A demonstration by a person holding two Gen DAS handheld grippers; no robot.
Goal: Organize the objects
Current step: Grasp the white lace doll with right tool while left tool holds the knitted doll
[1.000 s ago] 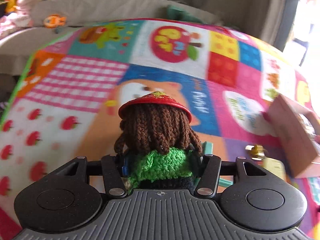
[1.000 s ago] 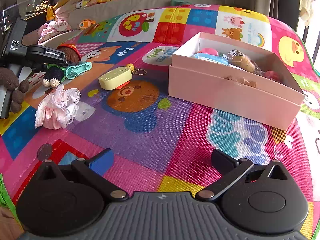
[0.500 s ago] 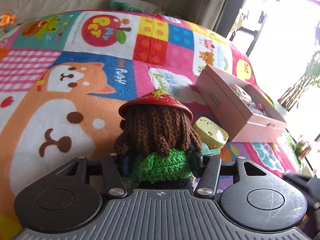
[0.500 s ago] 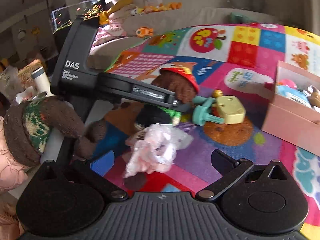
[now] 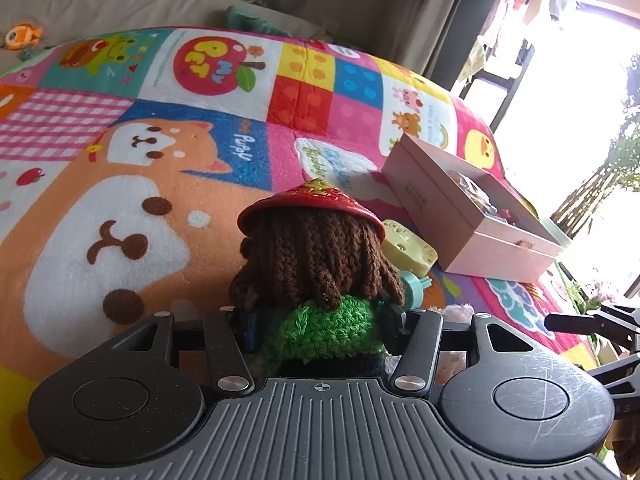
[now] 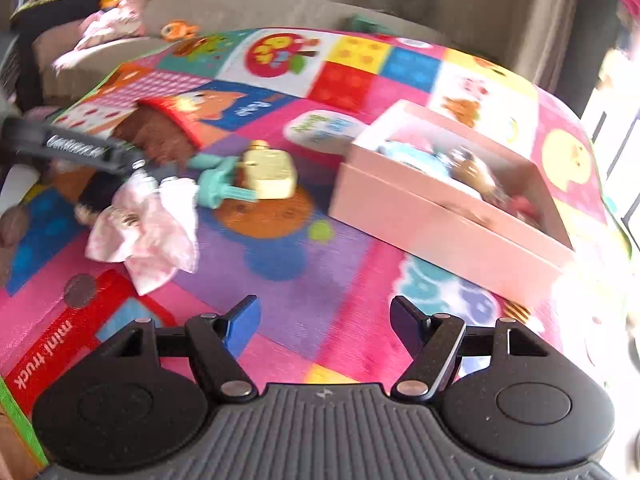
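My left gripper is shut on a crochet doll with brown yarn hair, a red hat and a green top, held above the mat. The doll and the left gripper also show at the left of the right wrist view. A pink open box with several items inside lies ahead to the right; it also shows in the right wrist view. My right gripper is open and empty above the mat. A pale yellow toy, a teal plastic piece and a pink frilly cloth lie left of the box.
A colourful patchwork play mat covers the surface. A beige sofa with small plush toys stands behind it. A bright window is at the right. A red "mini truck" patch is near my right gripper.
The left gripper with the doll has swung right, so the pink box has come into its view. The right gripper swung left toward the cloth, then back right toward the box.
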